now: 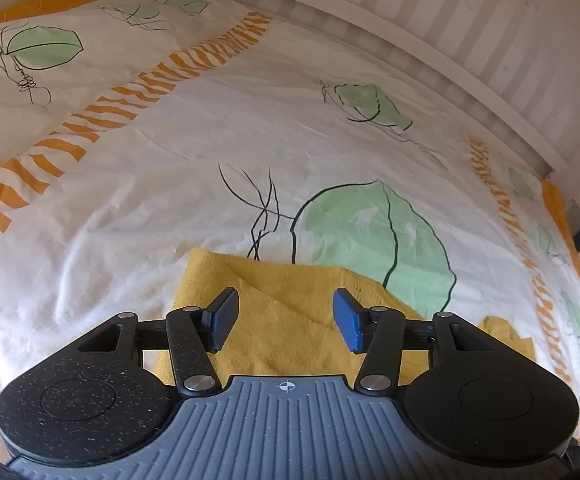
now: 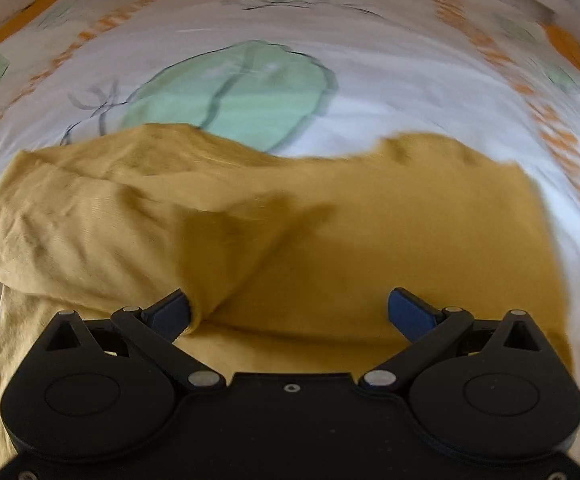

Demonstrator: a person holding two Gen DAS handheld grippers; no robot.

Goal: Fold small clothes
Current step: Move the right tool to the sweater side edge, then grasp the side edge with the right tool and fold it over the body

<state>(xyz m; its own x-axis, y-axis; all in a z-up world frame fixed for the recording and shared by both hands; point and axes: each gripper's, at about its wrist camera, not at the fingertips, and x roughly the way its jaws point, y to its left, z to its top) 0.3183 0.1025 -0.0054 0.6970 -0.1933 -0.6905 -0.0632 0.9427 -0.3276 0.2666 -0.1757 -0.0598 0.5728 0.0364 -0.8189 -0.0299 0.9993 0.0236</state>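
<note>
A mustard-yellow garment (image 2: 330, 240) lies spread on a white bedsheet, with a fold of it doubled over on its left side (image 2: 90, 220). My right gripper (image 2: 290, 312) hovers over its near part, jaws wide apart, nothing pinched; the left pad (image 2: 170, 314) sits against a raised ridge of cloth. In the left wrist view the same garment (image 1: 282, 320) lies under my left gripper (image 1: 286, 320), whose blue pads (image 1: 346, 320) stand apart with only flat cloth below them.
The bedsheet (image 1: 170, 160) carries green leaf prints and orange striped bands. A white bed rail (image 1: 430, 64) and a striped wall run along the far side. The sheet's orange border (image 1: 558, 208) marks the right edge.
</note>
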